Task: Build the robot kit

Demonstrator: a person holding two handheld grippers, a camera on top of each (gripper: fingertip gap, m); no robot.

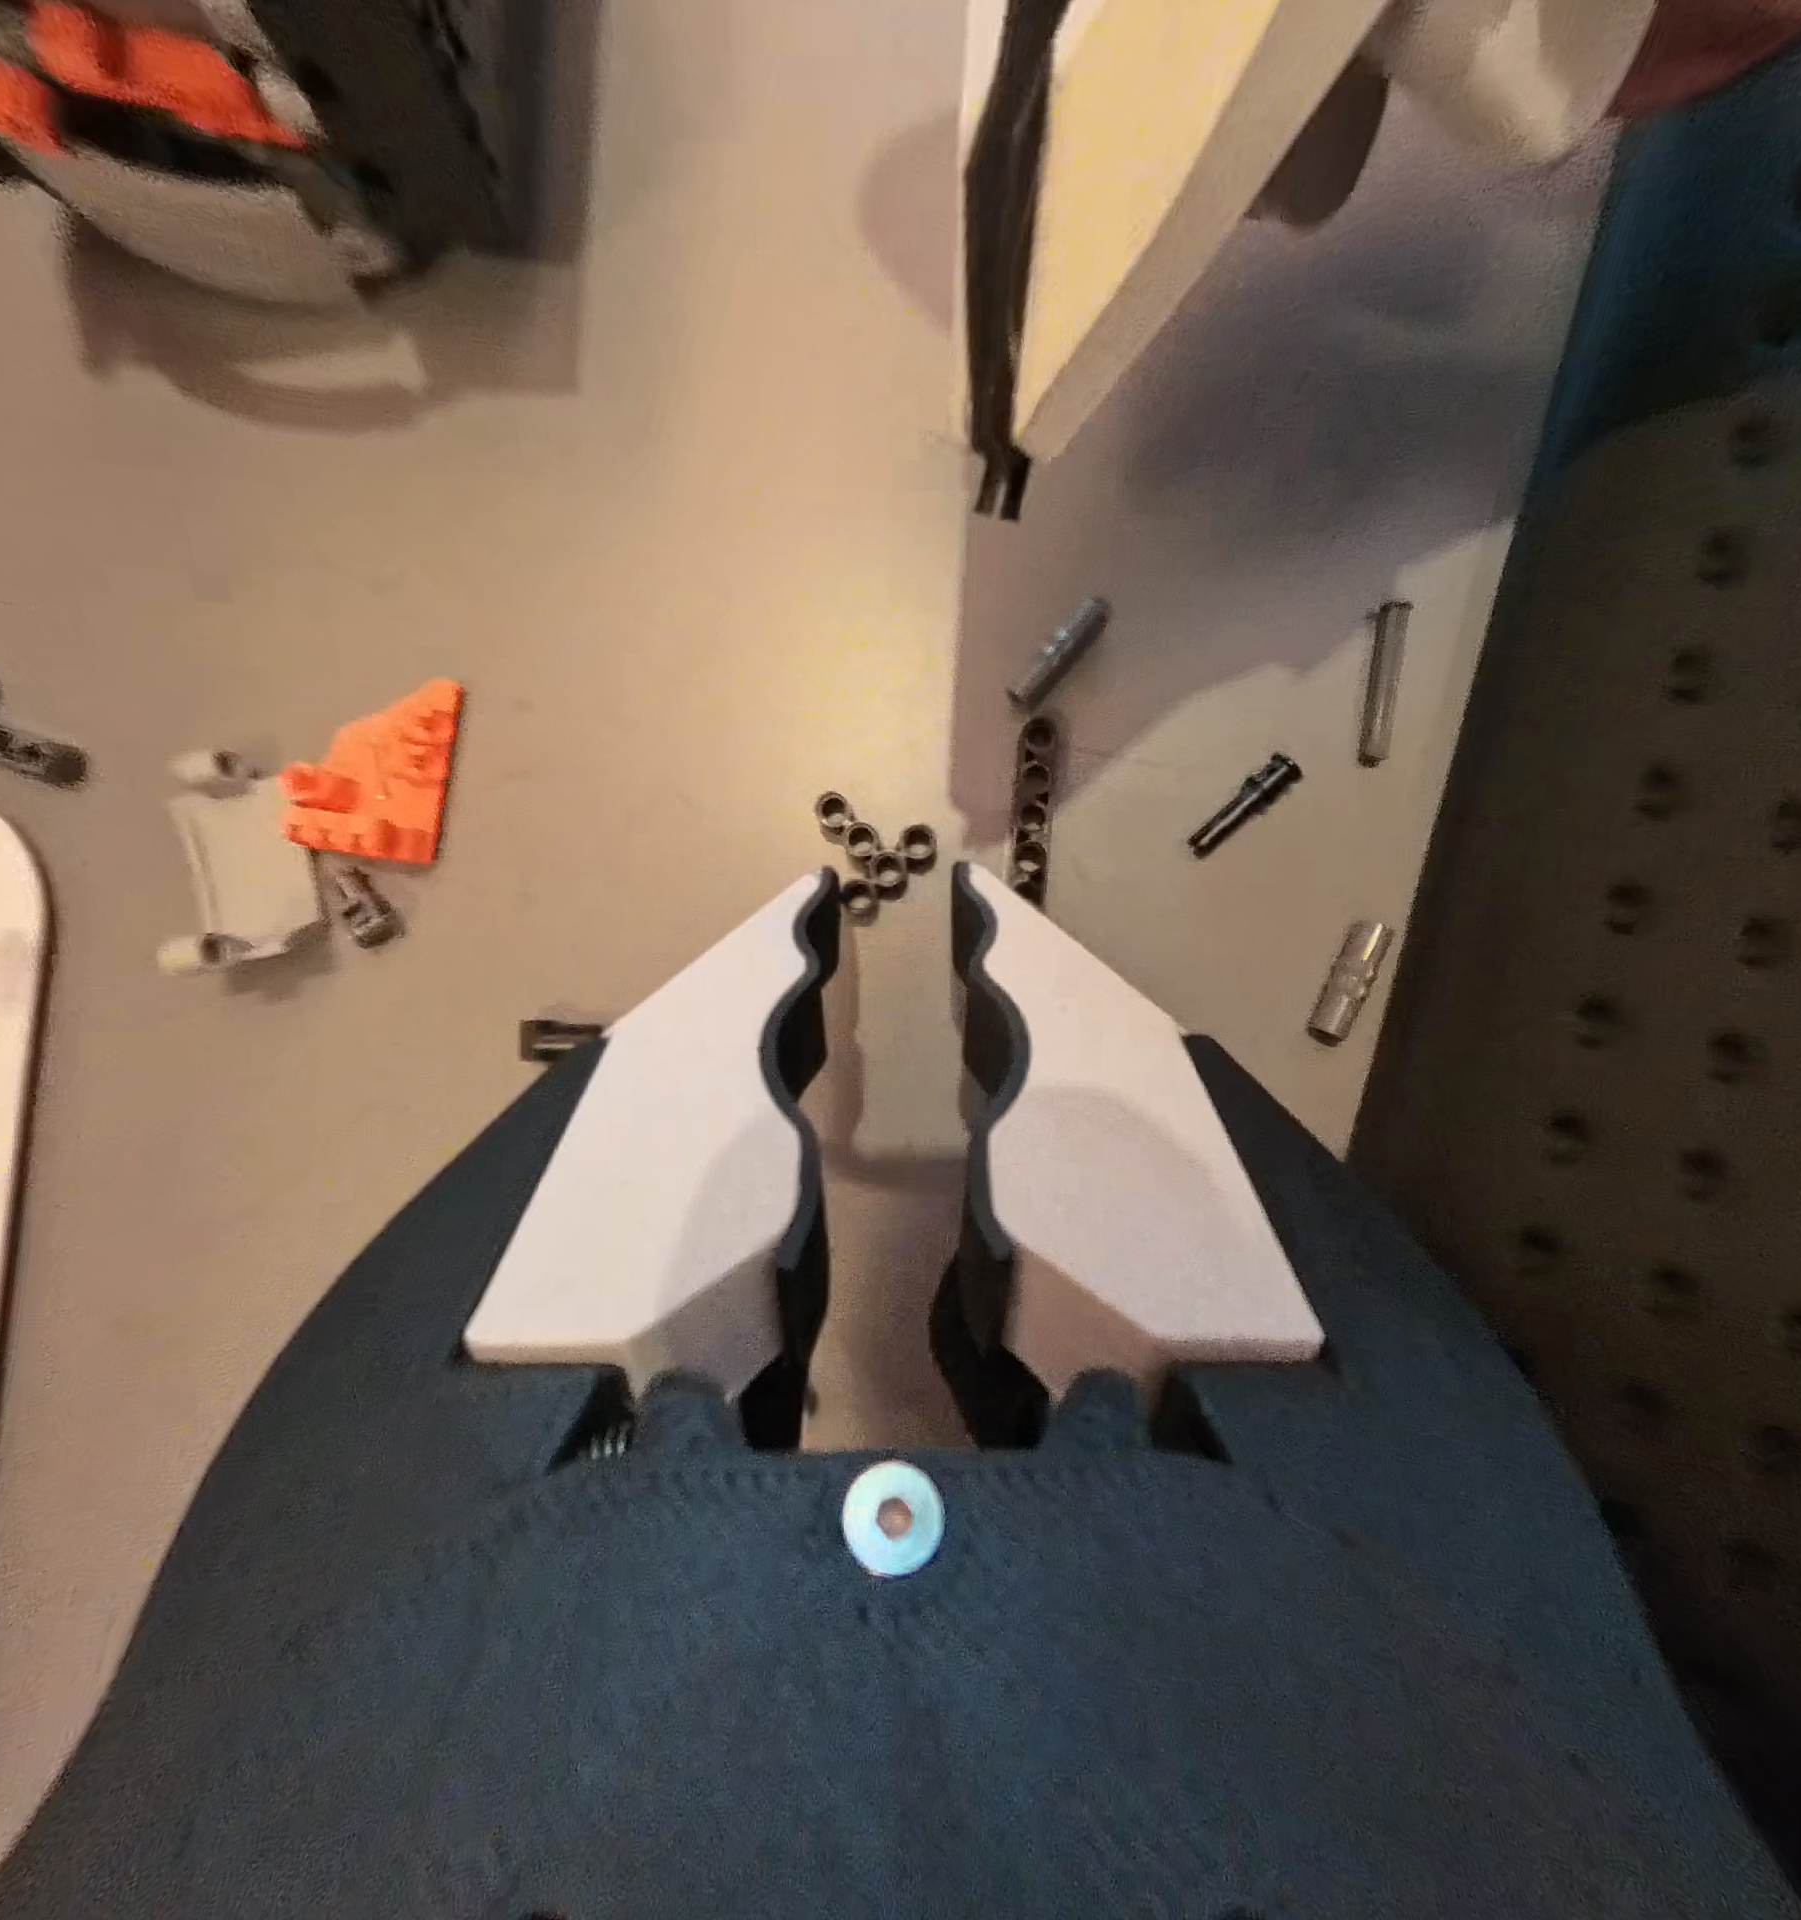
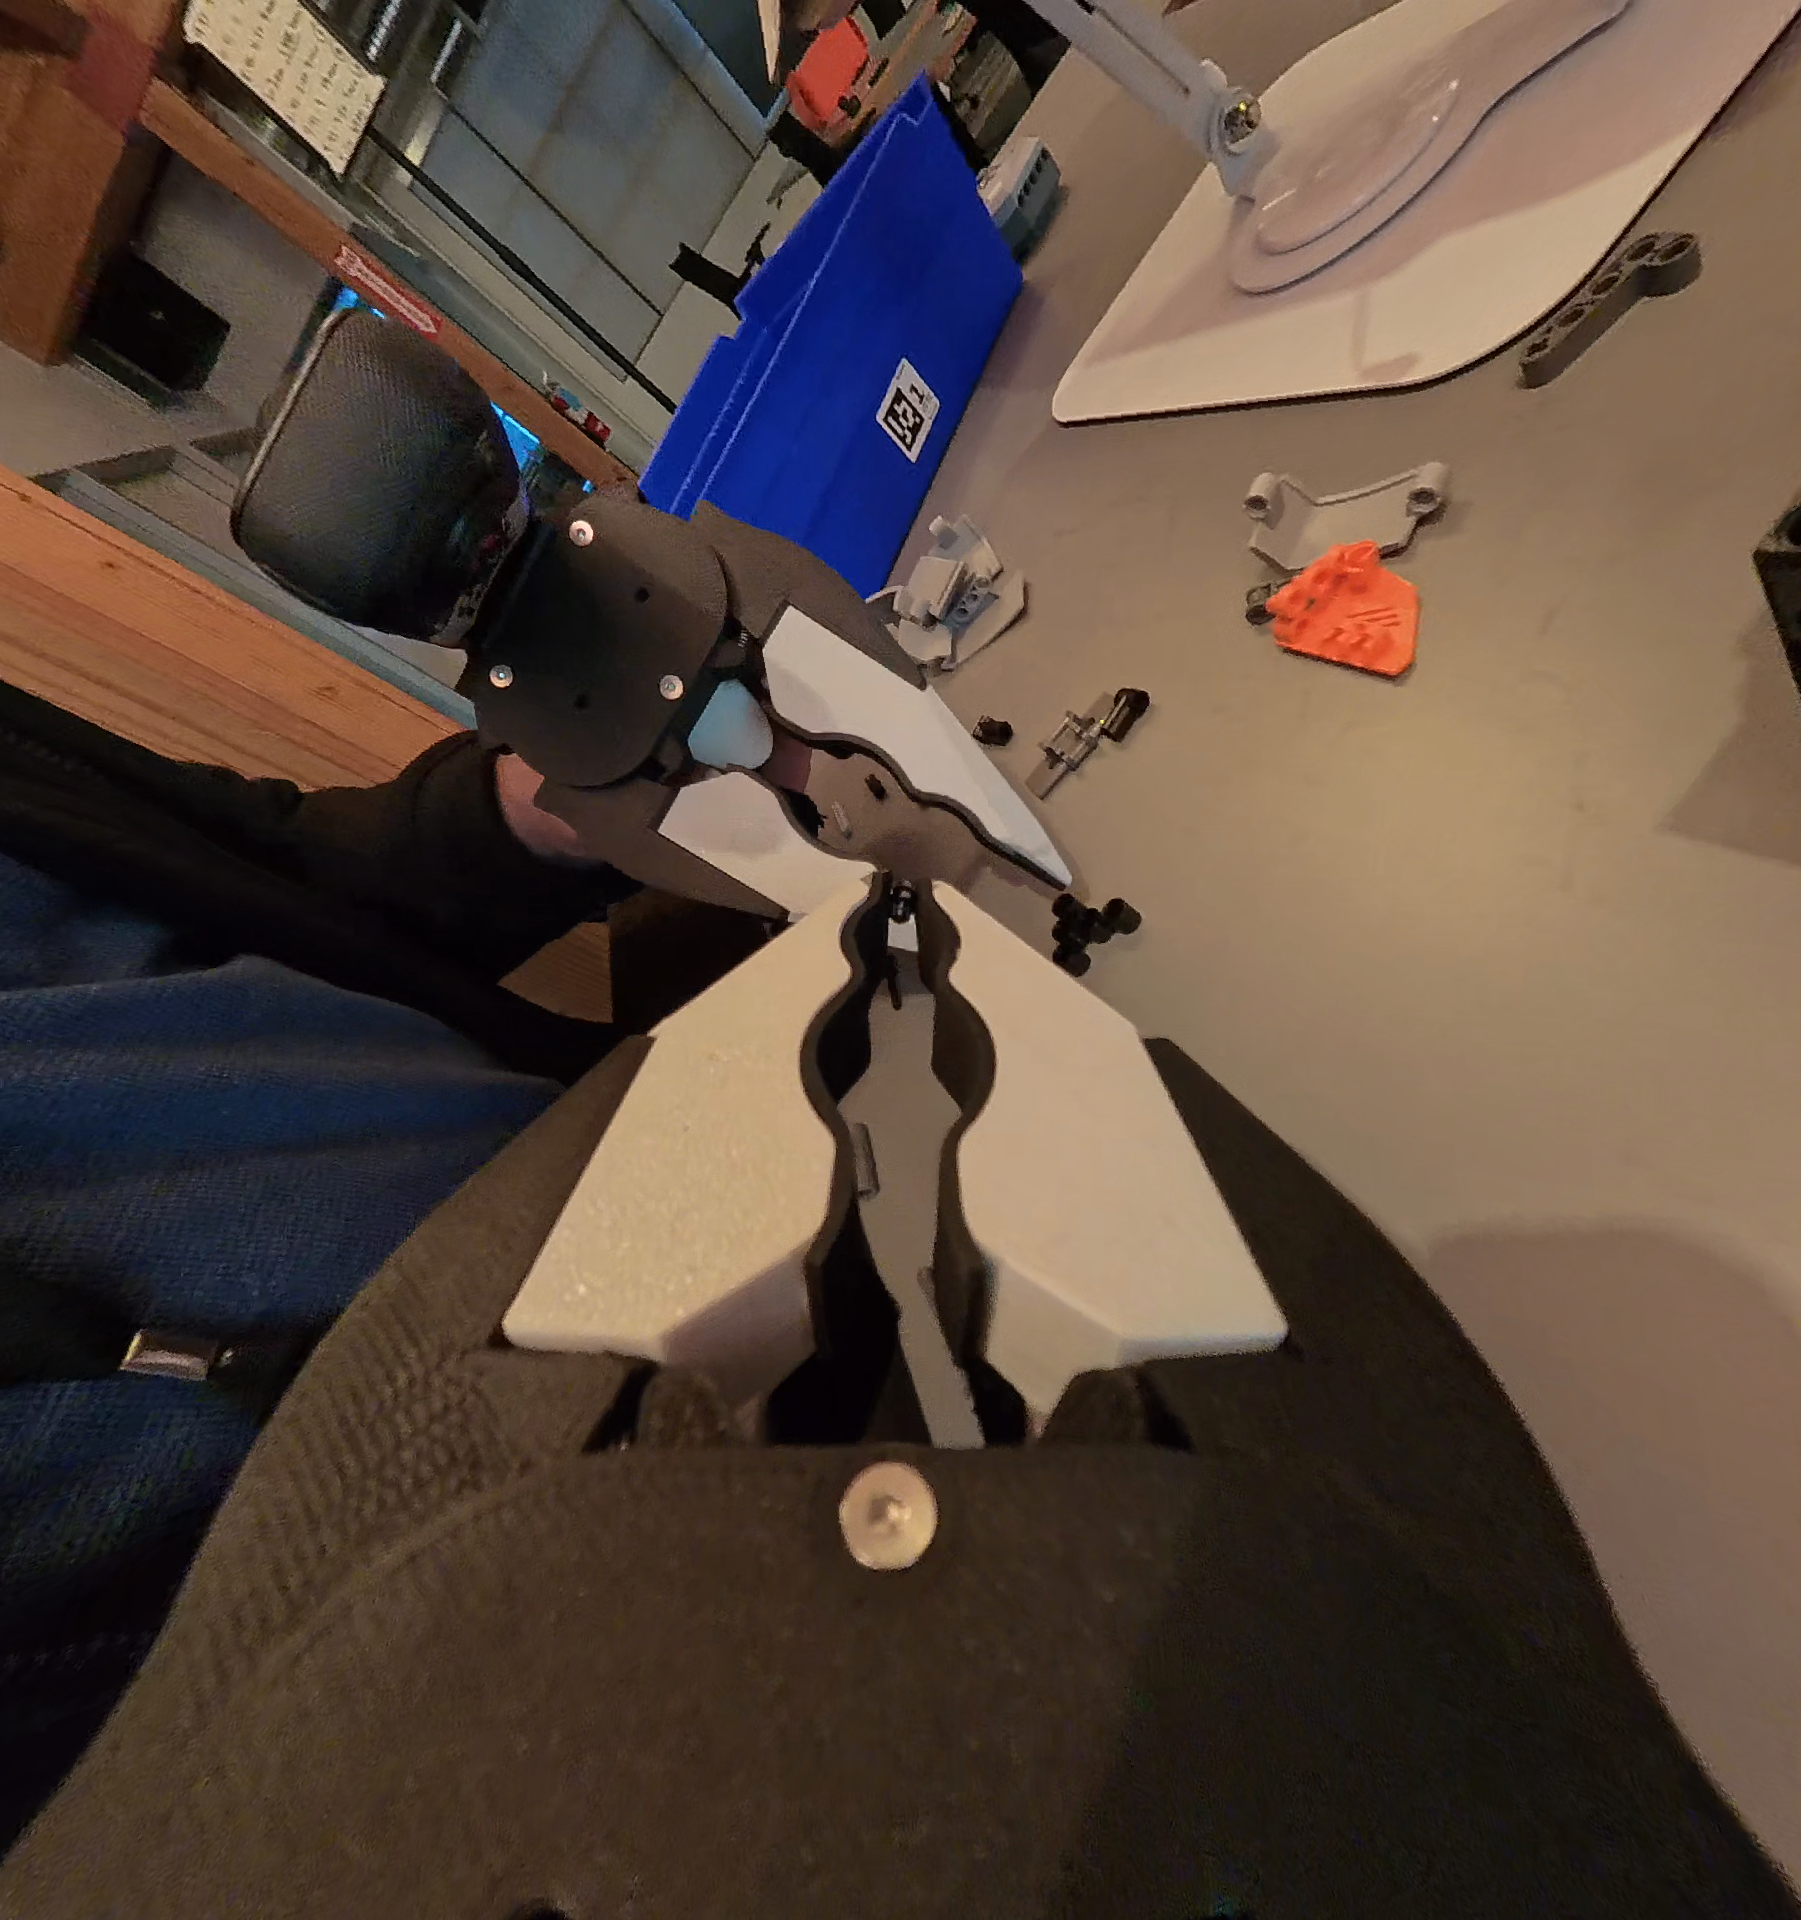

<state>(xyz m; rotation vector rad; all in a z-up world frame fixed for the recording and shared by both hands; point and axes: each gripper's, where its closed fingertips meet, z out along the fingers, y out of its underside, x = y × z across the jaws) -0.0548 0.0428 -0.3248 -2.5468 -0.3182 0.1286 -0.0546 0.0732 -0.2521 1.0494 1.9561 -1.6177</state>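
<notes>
Left gripper (image 1: 888, 883) of mine hangs released, jaws apart, tips just above a cluster of small dark rings (image 1: 880, 847) on the grey table (image 1: 615, 582). Right gripper (image 2: 901, 899) is nearly clenched, and I cannot tell whether it grips anything; an orange plate (image 1: 382, 774) lies well to the left.

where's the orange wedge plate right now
The orange wedge plate lies on the grey table, left of the left gripper in the left wrist view, touching a light grey curved panel.
</notes>
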